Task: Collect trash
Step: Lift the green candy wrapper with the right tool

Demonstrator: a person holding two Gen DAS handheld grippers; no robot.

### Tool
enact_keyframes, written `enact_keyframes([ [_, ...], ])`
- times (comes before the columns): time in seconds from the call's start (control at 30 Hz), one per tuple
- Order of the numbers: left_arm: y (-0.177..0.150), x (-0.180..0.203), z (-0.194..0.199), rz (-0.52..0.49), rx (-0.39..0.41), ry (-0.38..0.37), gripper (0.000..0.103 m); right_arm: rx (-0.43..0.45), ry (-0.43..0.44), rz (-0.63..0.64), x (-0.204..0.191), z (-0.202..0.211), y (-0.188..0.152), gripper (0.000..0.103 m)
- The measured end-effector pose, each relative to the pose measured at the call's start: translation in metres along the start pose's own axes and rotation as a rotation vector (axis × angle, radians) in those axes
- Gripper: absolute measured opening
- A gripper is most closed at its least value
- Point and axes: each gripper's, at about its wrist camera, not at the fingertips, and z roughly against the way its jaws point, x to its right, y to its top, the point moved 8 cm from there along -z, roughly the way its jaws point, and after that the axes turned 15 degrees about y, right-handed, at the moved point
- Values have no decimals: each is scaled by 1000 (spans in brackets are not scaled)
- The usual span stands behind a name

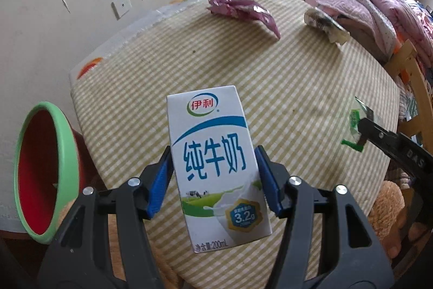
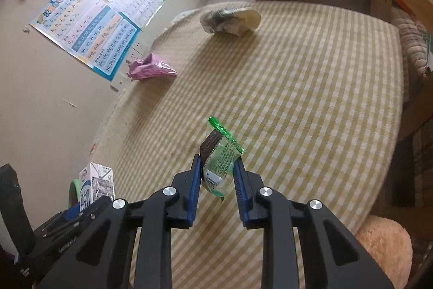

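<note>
The left gripper (image 1: pixel 213 167) holds a white milk carton (image 1: pixel 216 164) upright between its blue pads (image 1: pixel 162 178), which press on the carton's two narrow sides; the jaws stand about half open, filled by the carton. The carton is lifted clear of the checked tablecloth (image 1: pixel 297 88) below it. To the left of this gripper, off the table's edge, a red bin with a green rim (image 1: pixel 40 172) tilts its mouth toward the tool. Well ahead of the carton, at the far side of the table, lies a crumpled purple wrapper (image 1: pixel 243 10), and to its right a grey and white wad of paper (image 1: pixel 324 23).

The right gripper (image 2: pixel 217 167) is closed as far as it goes on a green and clear snack wrapper (image 2: pixel 222 159), whose crinkled top sticks out past the fingertips. The wrapper hangs just above the cloth. Far ahead of this gripper sit the paper wad (image 2: pixel 230 20) and, ahead to the left, the purple wrapper (image 2: pixel 151 69). The milk carton (image 2: pixel 94 186) shows low on its left.
</note>
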Motion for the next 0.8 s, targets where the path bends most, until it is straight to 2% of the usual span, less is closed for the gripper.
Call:
enact_keyframes([
  [0.3,8,-14,27,25,72,0,57,41,25,81,-44,25,0,23],
  [0.53,12,-27,43,46,118,5,57,38,50,174,-85,30,-4,23],
  [0.8,12,-41,54,76,146,8,57,40,20,248,-107,37,-9,24],
])
